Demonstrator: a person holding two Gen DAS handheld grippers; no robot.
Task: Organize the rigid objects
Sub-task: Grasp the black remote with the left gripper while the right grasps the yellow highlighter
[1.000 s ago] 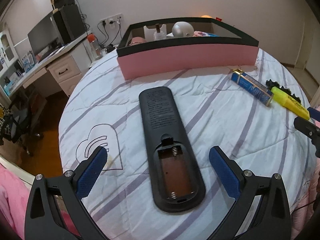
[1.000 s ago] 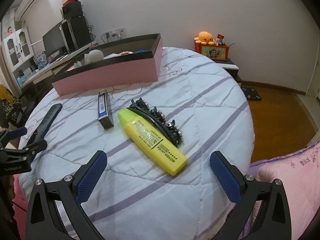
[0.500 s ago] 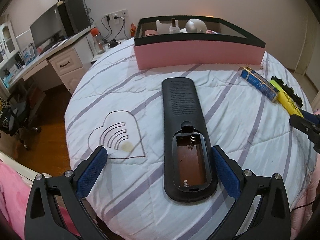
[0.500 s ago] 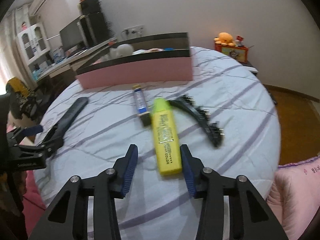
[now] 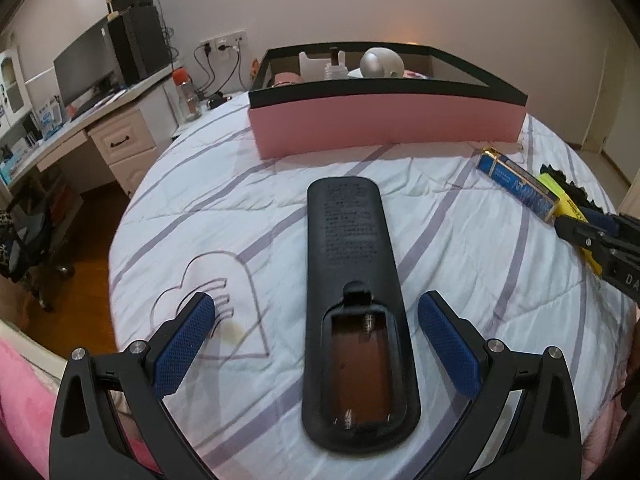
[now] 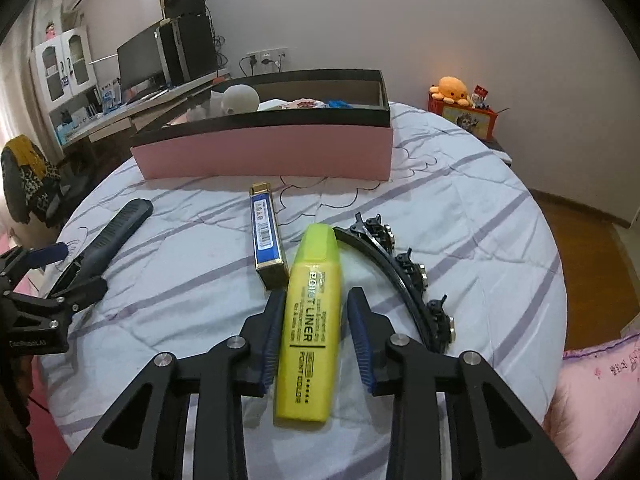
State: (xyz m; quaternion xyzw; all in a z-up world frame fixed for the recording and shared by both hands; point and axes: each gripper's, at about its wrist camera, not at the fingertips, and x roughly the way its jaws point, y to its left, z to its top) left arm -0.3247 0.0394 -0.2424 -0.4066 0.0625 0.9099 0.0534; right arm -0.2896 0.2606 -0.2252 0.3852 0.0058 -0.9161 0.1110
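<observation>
A black remote (image 5: 356,280) lies back-up on the bed, its battery bay uncovered, between the wide-open fingers of my left gripper (image 5: 316,320). It also shows in the right wrist view (image 6: 116,232). A yellow highlighter (image 6: 316,312) lies on the bed between the narrowed fingers of my right gripper (image 6: 316,316); small gaps show on both sides. A blue box (image 6: 266,236) lies left of it, a black hair clip (image 6: 404,276) right of it. A pink box (image 6: 264,152) with a black rim stands behind and holds several items.
The round bed (image 5: 460,240) has a white cover with purple stripes. A desk (image 5: 100,120) with monitor and speakers stands at the left. A small stand with an orange plush (image 6: 452,88) is at the right. The bed edge is close below both grippers.
My right gripper has swung onto the highlighter and narrowed from wide open to nearly touching it. My left gripper has shifted left and lined up over the remote, still wide open.
</observation>
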